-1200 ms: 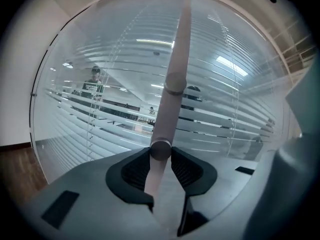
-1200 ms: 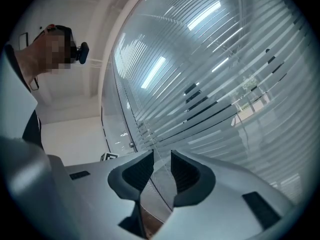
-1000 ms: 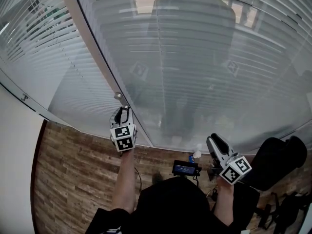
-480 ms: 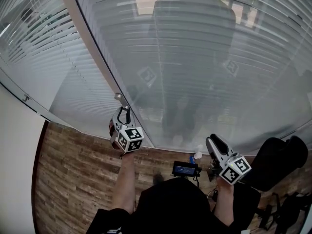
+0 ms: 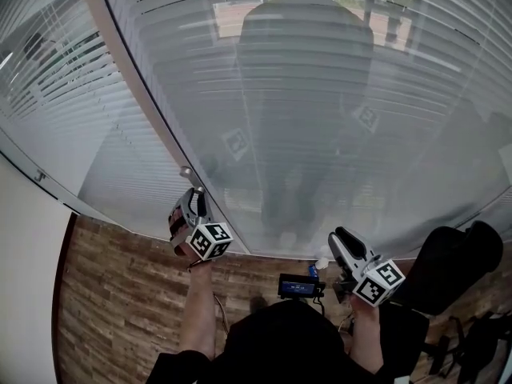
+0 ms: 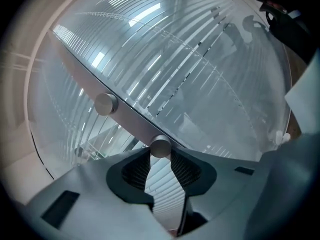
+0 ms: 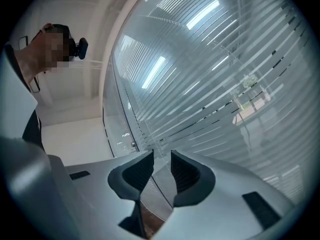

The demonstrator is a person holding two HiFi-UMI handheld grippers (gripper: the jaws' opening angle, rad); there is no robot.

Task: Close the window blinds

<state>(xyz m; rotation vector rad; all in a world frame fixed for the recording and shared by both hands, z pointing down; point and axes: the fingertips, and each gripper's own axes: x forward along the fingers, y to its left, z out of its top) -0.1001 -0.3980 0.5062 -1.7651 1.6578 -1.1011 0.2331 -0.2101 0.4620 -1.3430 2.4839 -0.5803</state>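
Horizontal white blinds (image 5: 320, 94) hang behind the glass, their slats nearly flat against it. A grey frame bar (image 5: 152, 110) runs diagonally between two panes and carries two round metal knobs. My left gripper (image 5: 194, 195) is at that bar, rolled to one side. Its jaws are shut on the nearer knob (image 6: 160, 146), which sits right at the fingertips. The farther knob (image 6: 106, 104) is free and also shows as a small knob (image 5: 186, 171) above that gripper. My right gripper (image 5: 336, 237) hovers lower right, short of the glass, open with nothing between its pads (image 7: 142, 171).
Wood-plank floor (image 5: 120, 294) lies below the window. A white wall (image 5: 24, 278) stands at the left. A dark chair or bag (image 5: 456, 254) is at the right, and a small device with a lit screen (image 5: 300, 285) hangs at the person's chest.
My left gripper has rolled about its own axis on the knob, so the marker cube shows a different face. The right gripper has stayed still.
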